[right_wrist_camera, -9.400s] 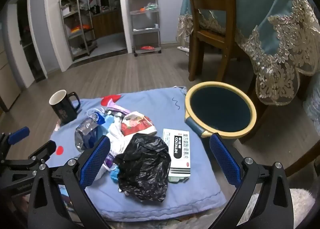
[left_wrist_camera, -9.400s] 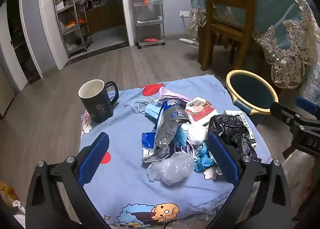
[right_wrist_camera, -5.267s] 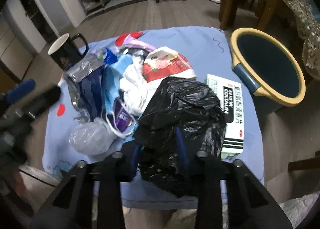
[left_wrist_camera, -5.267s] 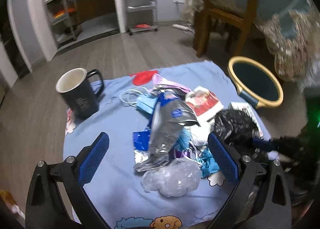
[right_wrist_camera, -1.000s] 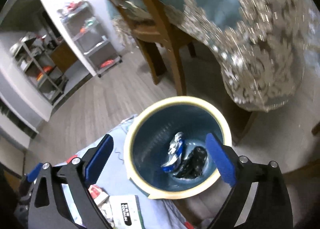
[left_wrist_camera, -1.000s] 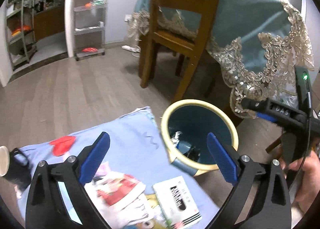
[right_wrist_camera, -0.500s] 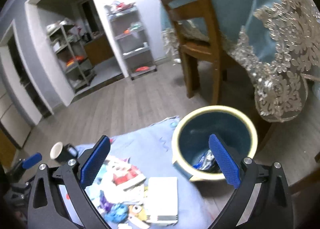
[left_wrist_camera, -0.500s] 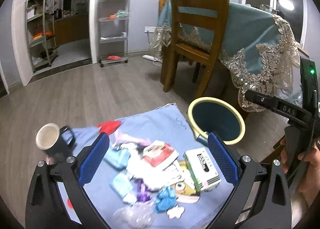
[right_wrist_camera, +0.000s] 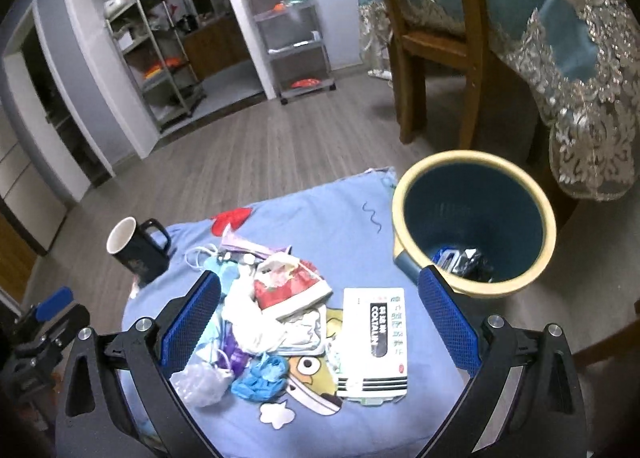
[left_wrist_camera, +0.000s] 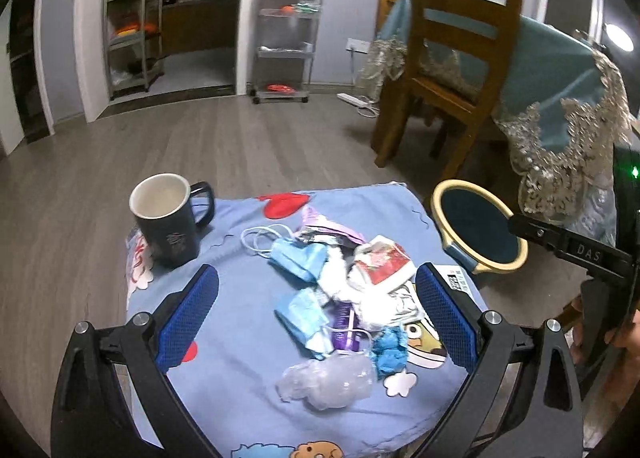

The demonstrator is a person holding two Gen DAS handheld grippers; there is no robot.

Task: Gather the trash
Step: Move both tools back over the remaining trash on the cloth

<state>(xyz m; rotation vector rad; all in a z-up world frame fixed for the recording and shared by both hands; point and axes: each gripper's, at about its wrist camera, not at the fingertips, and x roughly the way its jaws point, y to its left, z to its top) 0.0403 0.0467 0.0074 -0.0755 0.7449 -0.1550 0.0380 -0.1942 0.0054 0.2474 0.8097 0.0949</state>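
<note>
On the blue cartoon cloth point(left_wrist_camera: 256, 338), my inventory runs as follows. Black mug point(left_wrist_camera: 166, 220), upright, at 10 o'clock of the litter pile, well apart from it. Blue face masks point(left_wrist_camera: 298, 258), a red-and-white wrapper point(left_wrist_camera: 380, 262), crumpled clear plastic point(left_wrist_camera: 328, 376) at the pile's 6 o'clock and a blue glove point(right_wrist_camera: 260, 376) just beside it. White medicine box point(right_wrist_camera: 374, 324), flat, at the pile's 3 o'clock. Yellow-rimmed bin point(right_wrist_camera: 476, 164) off the cloth's edge at 2 o'clock, with foil and black trash point(right_wrist_camera: 466, 260) in its bottom. Wooden chair point(left_wrist_camera: 452, 70) and lace-edged tablecloth point(left_wrist_camera: 568, 118) behind the bin.

Left gripper point(left_wrist_camera: 316, 318): I hold it over the pile, fingers spread wide, empty. Right gripper point(right_wrist_camera: 318, 322): likewise wide apart, empty, straddling wrapper and box (nothing stands between either tool and the litter).

Box partly hidden behind my left gripper's right finger in the left view; print on the mug is too small to read.
</note>
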